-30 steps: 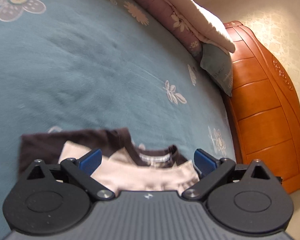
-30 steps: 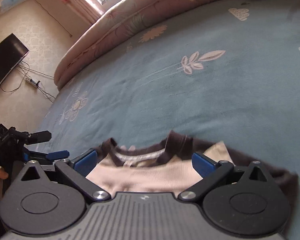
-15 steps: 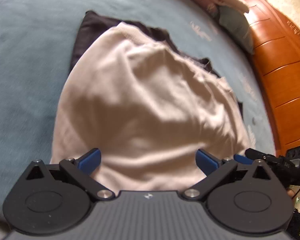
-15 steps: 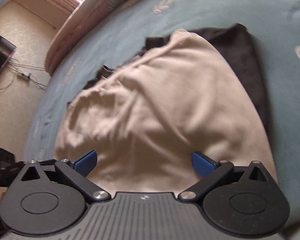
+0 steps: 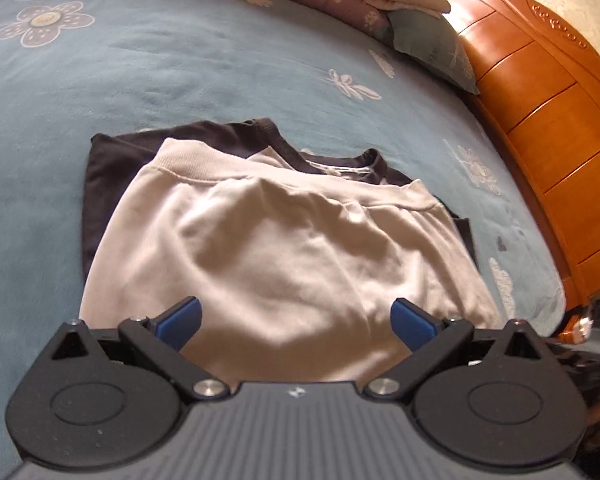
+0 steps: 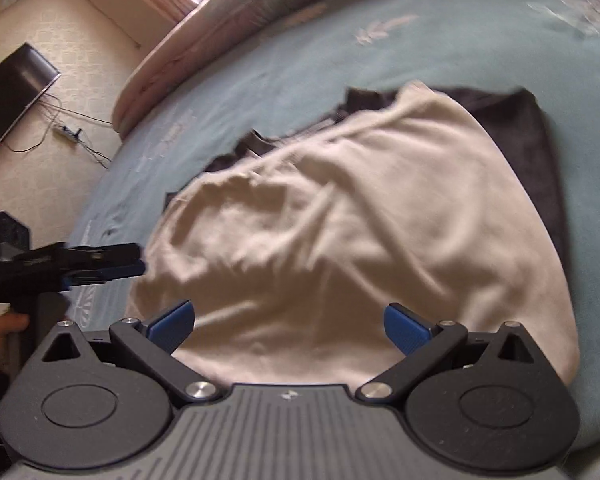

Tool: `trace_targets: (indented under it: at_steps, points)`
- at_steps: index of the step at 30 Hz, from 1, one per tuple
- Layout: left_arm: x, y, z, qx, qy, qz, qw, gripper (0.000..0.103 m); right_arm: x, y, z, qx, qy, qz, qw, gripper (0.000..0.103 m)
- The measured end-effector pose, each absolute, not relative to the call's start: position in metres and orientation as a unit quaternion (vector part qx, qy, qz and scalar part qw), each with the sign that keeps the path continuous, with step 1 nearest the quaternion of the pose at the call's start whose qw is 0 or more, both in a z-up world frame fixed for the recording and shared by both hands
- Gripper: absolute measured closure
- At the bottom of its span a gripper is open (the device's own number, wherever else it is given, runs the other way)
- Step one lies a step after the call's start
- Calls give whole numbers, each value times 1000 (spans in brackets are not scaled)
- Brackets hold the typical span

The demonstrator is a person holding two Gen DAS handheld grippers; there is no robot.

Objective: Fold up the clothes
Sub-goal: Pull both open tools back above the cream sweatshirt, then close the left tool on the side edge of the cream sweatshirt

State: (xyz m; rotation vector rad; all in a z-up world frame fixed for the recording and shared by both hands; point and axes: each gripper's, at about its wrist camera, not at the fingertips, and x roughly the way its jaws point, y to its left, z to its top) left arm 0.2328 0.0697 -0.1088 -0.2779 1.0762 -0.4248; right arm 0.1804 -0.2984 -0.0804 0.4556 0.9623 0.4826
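Shirt (image 5: 284, 248) lies on the blue bedspread (image 5: 180, 60), hem folded up toward the collar (dark sleeves tucked under). Left gripper (image 5: 296, 316) & right gripper (image 6: 288, 320) both spread wide, holding nothing. One fold looks done; next prob. needs regrasping near edge for 2nd fold.

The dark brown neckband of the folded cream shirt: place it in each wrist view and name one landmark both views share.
Left wrist view: the dark brown neckband lies right of centre in the upper half, just beyond the cream shirt's ribbed hem.
Right wrist view: the neckband lies left of centre in the upper half, at the shirt's far edge, blurred.
Shared landmark: the blue floral bedspread under the shirt.
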Motion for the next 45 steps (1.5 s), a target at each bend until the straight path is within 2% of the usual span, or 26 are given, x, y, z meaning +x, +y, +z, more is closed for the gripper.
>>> trace_targets:
  at_steps: [5,13,20,22,32,39,45]
  points:
    - [242,79,-132,-161,514,-195,819,1,195,-288,-87,211,464,224,831,0]
    - [238,147,-97,-231,461,-187,836,1,194,-294,-99,221,473,216,825,0]
    - [257,202,-159,-367,517,-194,749,2,202,-295,-107,222,482,207,822,0]
    - [260,204,-169,-396,506,-213,736,2,203,-293,-108,214,485,206,823,0]
    - [322,177,-177,-385,506,-278,720,1,208,-285,-107,198,489,192,828,0]
    - [266,183,-181,-377,516,-311,704,1,203,-287,-109,189,485,199,831,0]
    - [320,165,-175,-366,501,-316,718,1,204,-286,-108,192,485,193,831,0]
